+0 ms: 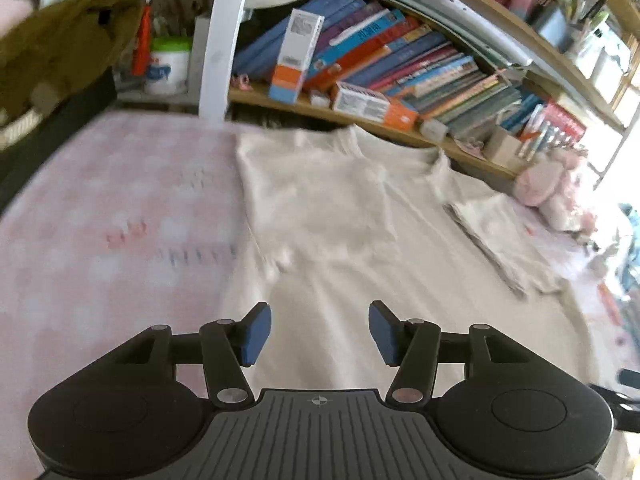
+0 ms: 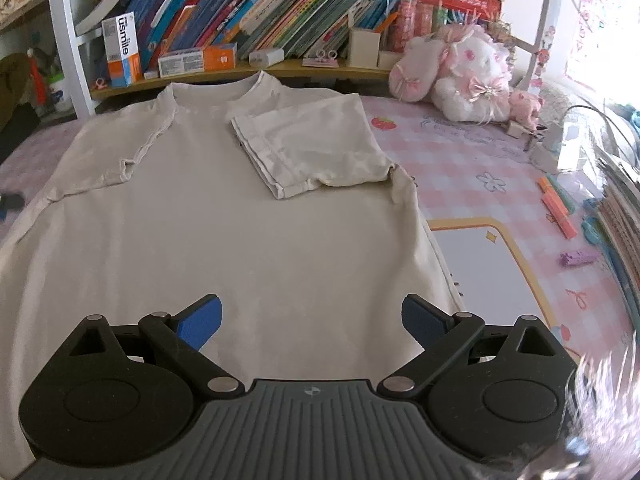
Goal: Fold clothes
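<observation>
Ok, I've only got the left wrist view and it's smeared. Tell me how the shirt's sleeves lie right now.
Observer: In the right wrist view, the right-hand sleeve is folded inward over the T-shirt chest, its hemmed edge running diagonally.
Operator: Now give me the other sleeve.
Observer: The left-hand sleeve is also folded in, lying flat on the shirt's left side.
Operator: Report the right gripper.
Observer: The right gripper is open, with nothing between its blue pads, above the shirt's lower part.
Operator: Say what's beyond the shirt on that side.
Observer: A white and pink plush toy sits by the bookshelf, clear of the shirt.
</observation>
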Demonstrator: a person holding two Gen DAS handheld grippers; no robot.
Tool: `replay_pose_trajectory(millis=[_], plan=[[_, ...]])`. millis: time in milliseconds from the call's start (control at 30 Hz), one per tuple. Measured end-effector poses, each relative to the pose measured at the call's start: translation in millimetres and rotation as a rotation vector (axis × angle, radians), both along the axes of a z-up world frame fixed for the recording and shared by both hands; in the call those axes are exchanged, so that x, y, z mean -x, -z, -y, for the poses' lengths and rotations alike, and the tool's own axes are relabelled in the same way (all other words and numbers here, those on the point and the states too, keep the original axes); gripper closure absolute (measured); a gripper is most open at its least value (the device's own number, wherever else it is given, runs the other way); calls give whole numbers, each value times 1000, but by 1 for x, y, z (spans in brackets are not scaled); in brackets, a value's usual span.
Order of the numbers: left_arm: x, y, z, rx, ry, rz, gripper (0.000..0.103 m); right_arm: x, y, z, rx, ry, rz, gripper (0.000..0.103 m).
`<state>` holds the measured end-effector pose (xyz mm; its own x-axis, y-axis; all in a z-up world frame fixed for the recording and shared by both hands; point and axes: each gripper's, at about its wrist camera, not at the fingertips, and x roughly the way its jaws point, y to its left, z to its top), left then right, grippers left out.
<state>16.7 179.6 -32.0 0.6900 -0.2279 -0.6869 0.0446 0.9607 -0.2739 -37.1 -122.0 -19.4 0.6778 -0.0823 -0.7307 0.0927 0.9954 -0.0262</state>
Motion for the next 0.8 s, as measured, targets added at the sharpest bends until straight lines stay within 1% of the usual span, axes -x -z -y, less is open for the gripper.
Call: replay_pose_trajectory(millis=[33, 133, 267, 367, 400, 467, 533, 700, 767, 800], plan=[[8, 1, 4, 0, 3, -3, 48, 3, -1, -1, 1, 6, 2, 6], [20, 3, 12, -97, -3, 4, 47, 13, -3, -3, 17, 25, 11, 6], [15, 8, 7, -171, -3, 15, 47, 27, -1, -3, 40, 56, 8, 6], [-4, 10, -3, -227, -18, 15, 47, 34, 4, 0, 49, 84, -6, 6], [-11, 11, -5, -225, -17, 19, 43, 36, 6, 0, 52, 92, -11, 6], [-28, 11, -12, -215, -20, 24, 42, 38, 10, 1, 62, 106, -24, 6], [-46, 11, -17, -189, -26, 17, 37, 37, 14, 1, 69, 115, -40, 6], [-84, 12, -23, -124, -61, 1, 37, 35, 23, 4, 76, 126, -76, 7], [-98, 15, -25, -102, -69, -18, 38, 34, 26, 5, 76, 127, -87, 8], [-105, 18, -26, -98, -82, -34, 39, 34, 27, 5, 73, 128, -93, 8]])
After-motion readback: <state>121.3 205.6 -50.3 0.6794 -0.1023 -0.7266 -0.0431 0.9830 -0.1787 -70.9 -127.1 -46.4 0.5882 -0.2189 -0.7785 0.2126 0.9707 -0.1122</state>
